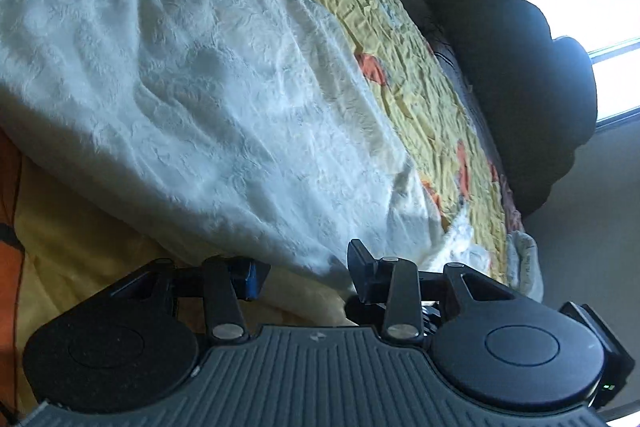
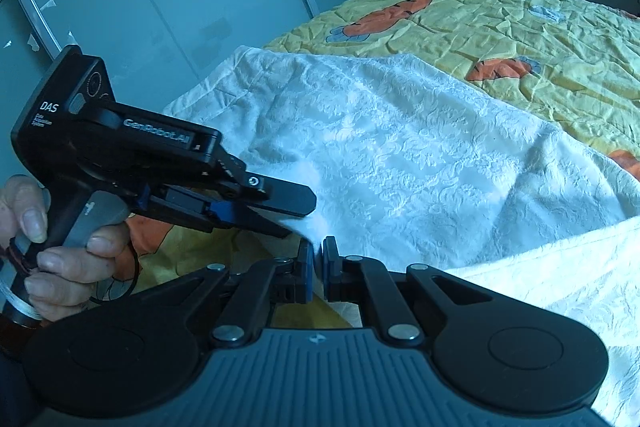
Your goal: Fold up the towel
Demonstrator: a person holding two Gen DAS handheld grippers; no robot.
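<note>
Towel (image 2: 400,155), white, embossed terry, spread across yellow quilted bed (image 2: 500,27), near hem at 6 o'clock. Right claw (image 2: 318,267) pinched on that hem; left claw (image 2: 296,215) part open, empty, just beside at 9 o'clock. Best regrip corner, lift level, keep hems aligned.

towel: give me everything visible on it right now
The towel is white, plush-looking cloth with an embossed floral pattern and a stitched hem. It lies rumpled on the yellow bedspread, one part doubled over at the near right. The right hand-held gripper is shut on a near edge. The left hand-held gripper has its tips at that same edge, jaws apart in its own view, nothing visibly clamped.
</note>
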